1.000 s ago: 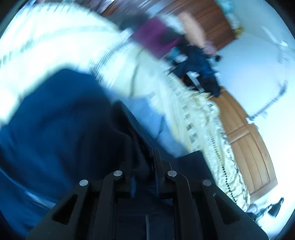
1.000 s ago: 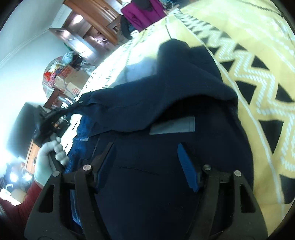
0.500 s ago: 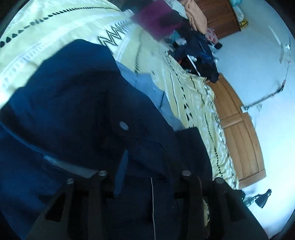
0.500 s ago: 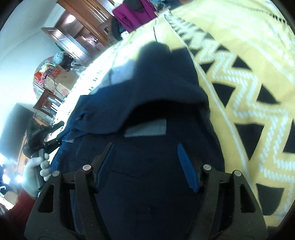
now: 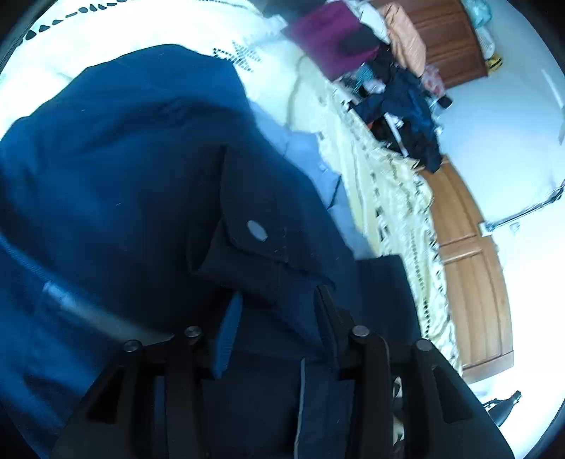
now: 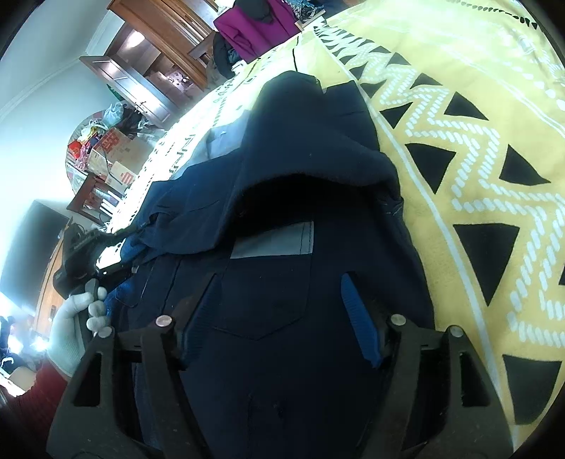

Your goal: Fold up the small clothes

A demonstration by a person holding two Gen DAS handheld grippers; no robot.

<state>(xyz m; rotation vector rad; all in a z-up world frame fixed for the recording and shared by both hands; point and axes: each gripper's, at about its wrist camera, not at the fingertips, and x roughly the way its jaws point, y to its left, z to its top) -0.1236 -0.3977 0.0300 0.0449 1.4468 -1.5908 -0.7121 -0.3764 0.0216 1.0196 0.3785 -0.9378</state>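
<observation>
Right wrist view: right hand-held gripper (image 6: 279, 310) spread apart over navy garment (image 6: 310, 169) at frame centre; left hand-held gripper (image 5: 279, 310) likewise apart; yellow bedspread (image 6: 476, 106) seen at right.

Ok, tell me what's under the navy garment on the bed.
Under the navy garment lies a pale blue cloth, only its far edge showing, on the yellow patterned bedspread. How far the cloth reaches underneath is covered.

Navy garment (image 6: 310, 169) fills mid-frame, with a pale grey label (image 6: 272, 242). Bedspread (image 6: 476, 106) at right is mustard yellow with black triangles and white zigzags. Magenta cloth (image 6: 257, 24) sits upper centre; white glove (image 6: 70, 328), red sleeve (image 6: 31, 399) lower left.
</observation>
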